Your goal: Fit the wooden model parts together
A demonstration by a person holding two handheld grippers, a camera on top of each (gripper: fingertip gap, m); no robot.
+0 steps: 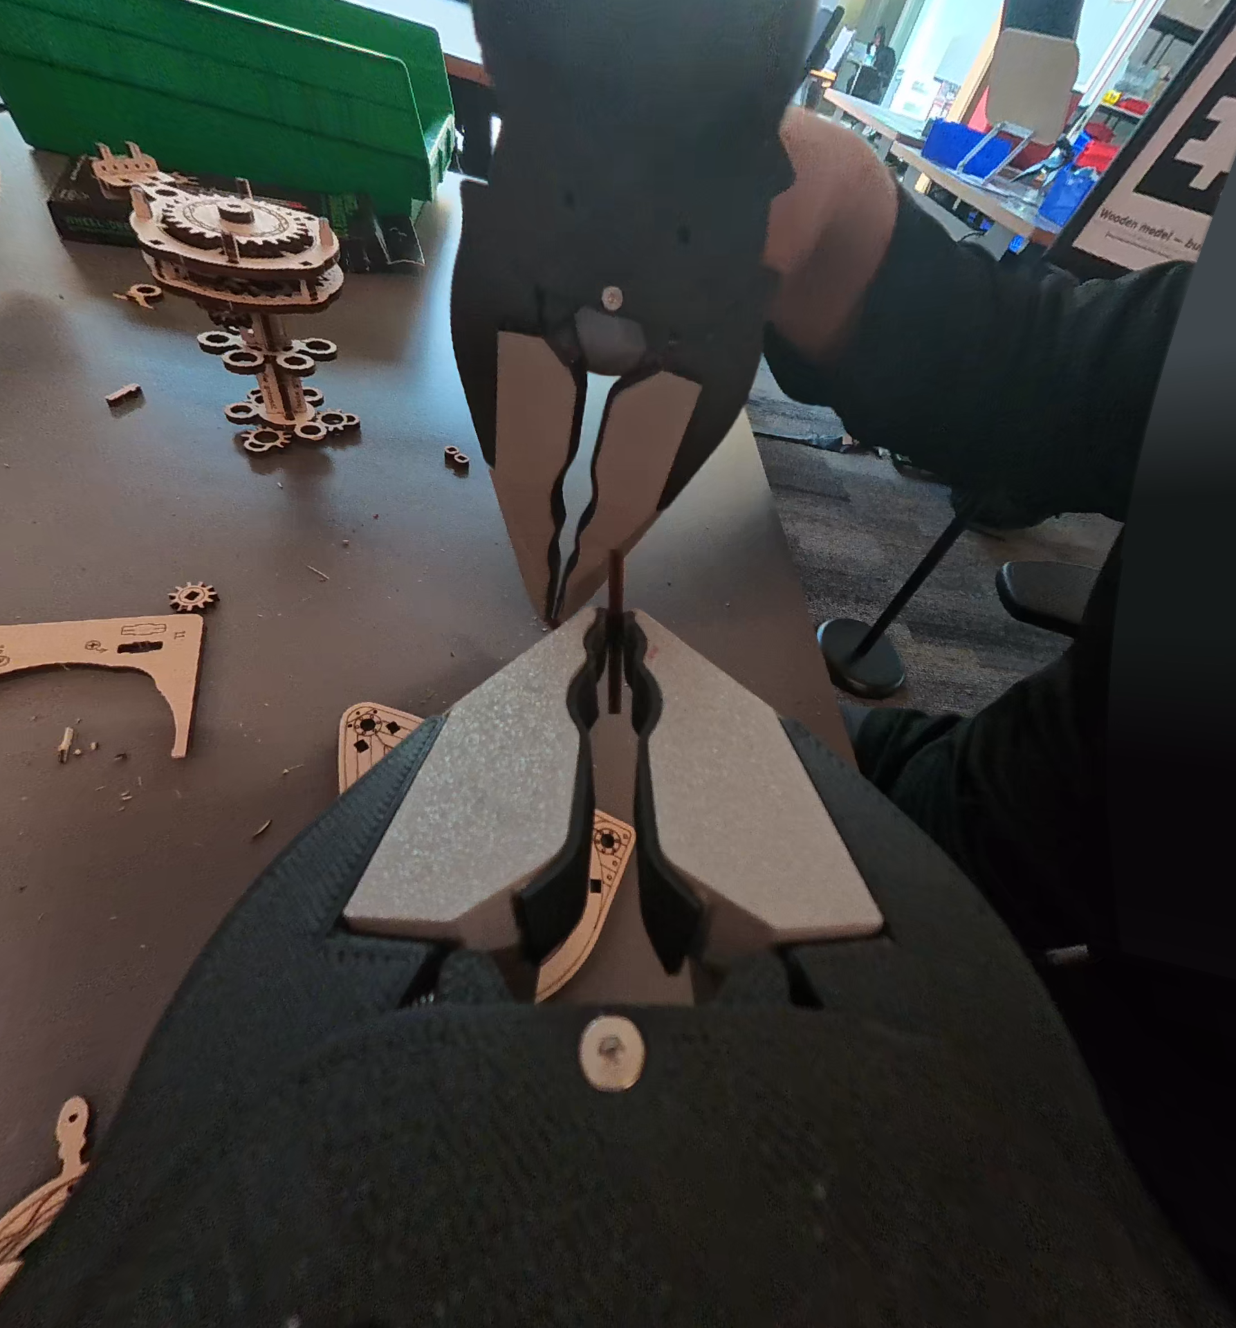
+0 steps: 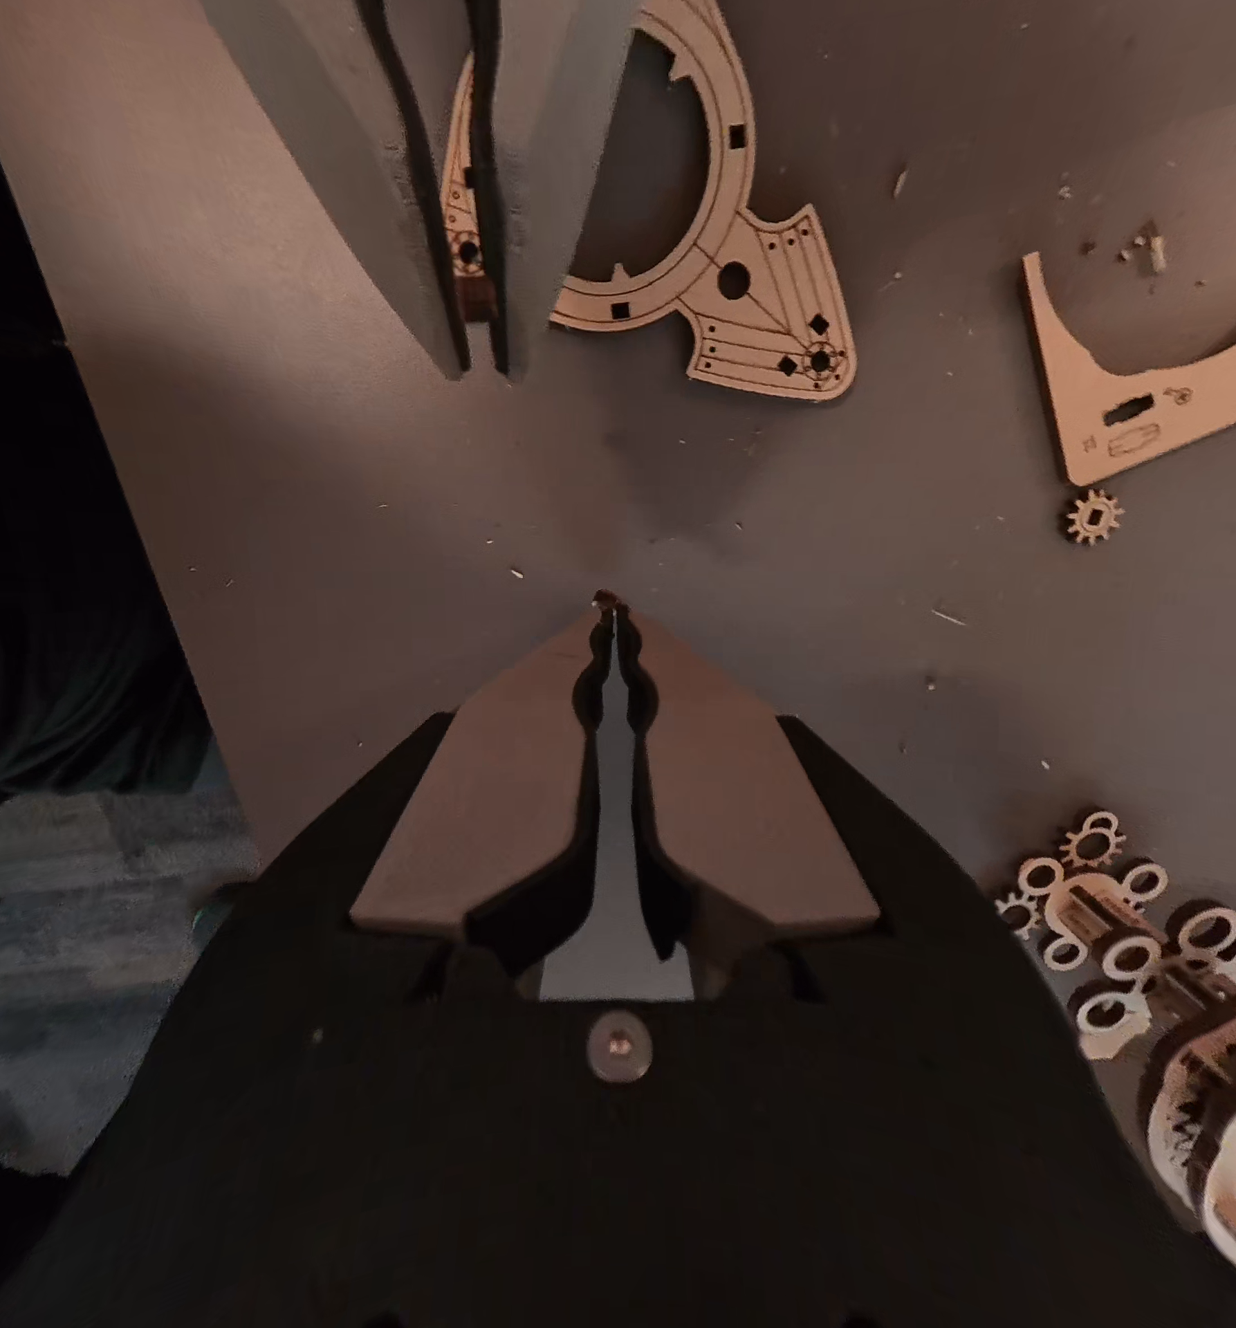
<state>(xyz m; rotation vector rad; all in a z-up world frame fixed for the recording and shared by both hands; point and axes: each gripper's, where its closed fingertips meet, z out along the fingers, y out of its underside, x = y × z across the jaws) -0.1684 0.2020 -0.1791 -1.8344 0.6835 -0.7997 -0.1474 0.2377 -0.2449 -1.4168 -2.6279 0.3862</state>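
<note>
Left tool (image 1: 611, 632) was clenched on a thin dark wooden strip (image 1: 615, 596), long axis upright, top end sticking out past the tips. Right tool (image 2: 611, 611) was nipped onto a tiny piece (image 2: 604, 596), too small to identify. Flat ring-shaped plate (image 2: 730, 287) lay on the surface (image 2: 457, 503), gear model (image 1: 234, 244) well apart

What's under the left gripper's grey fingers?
A flat pale ring-shaped wooden plate lies on the dark table under the left gripper. Its fingers cover the plate's middle.
</note>
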